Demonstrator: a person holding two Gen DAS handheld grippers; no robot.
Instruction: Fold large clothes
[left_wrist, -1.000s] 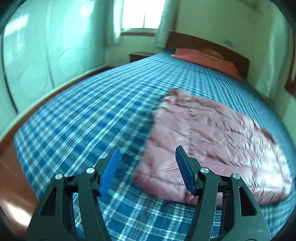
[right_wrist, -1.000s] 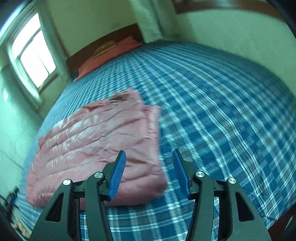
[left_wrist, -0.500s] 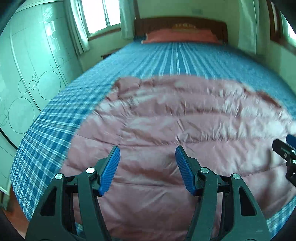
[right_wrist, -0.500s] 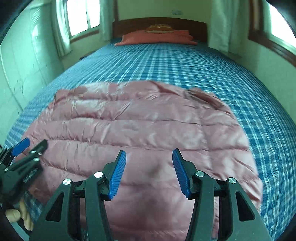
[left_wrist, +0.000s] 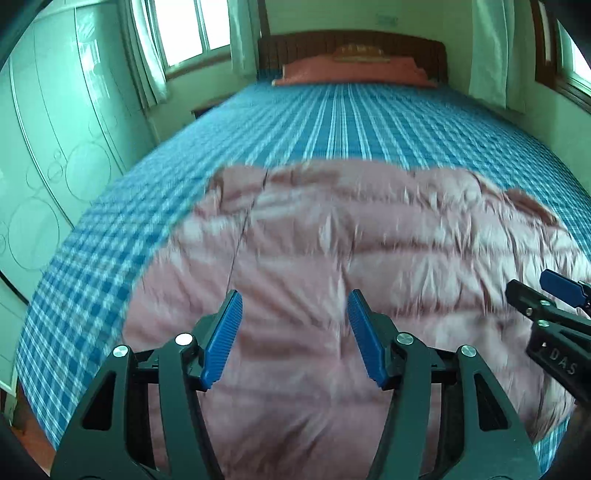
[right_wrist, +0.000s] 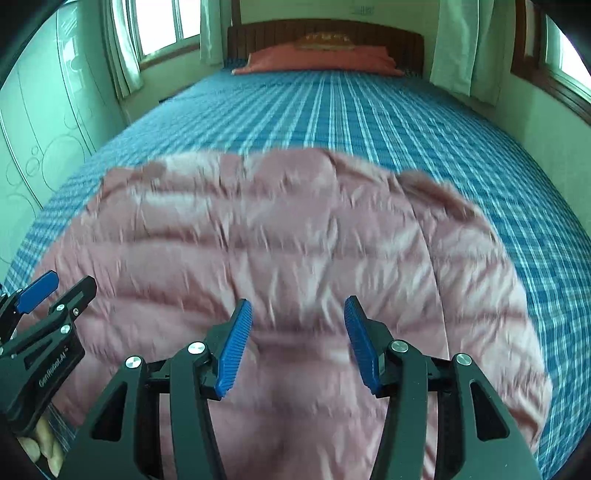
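A pink quilted down jacket (left_wrist: 332, 229) lies folded and flat across the near part of the bed, and it fills the middle of the right wrist view too (right_wrist: 258, 221). My left gripper (left_wrist: 294, 299) hangs over its near left part; its jaws are closing a little, with nothing pinched between the blue pads. Over the jacket's near right part my right gripper (right_wrist: 298, 302) stands open and empty. Each gripper shows at the edge of the other's view: the right gripper (left_wrist: 543, 295) and the left gripper (right_wrist: 55, 288).
The bed's blue plaid sheet (left_wrist: 351, 122) stretches away to an orange pillow (left_wrist: 351, 72) and a dark wooden headboard (right_wrist: 325, 31). A pale wardrobe (left_wrist: 48, 155) stands along the left. Windows with curtains sit at the far left and right. A hand (right_wrist: 44, 448) shows under the left gripper.
Both views swung from the jacket's outer ends to face it squarely. The two grippers came together over its near edge, and each now shows in the other's view.
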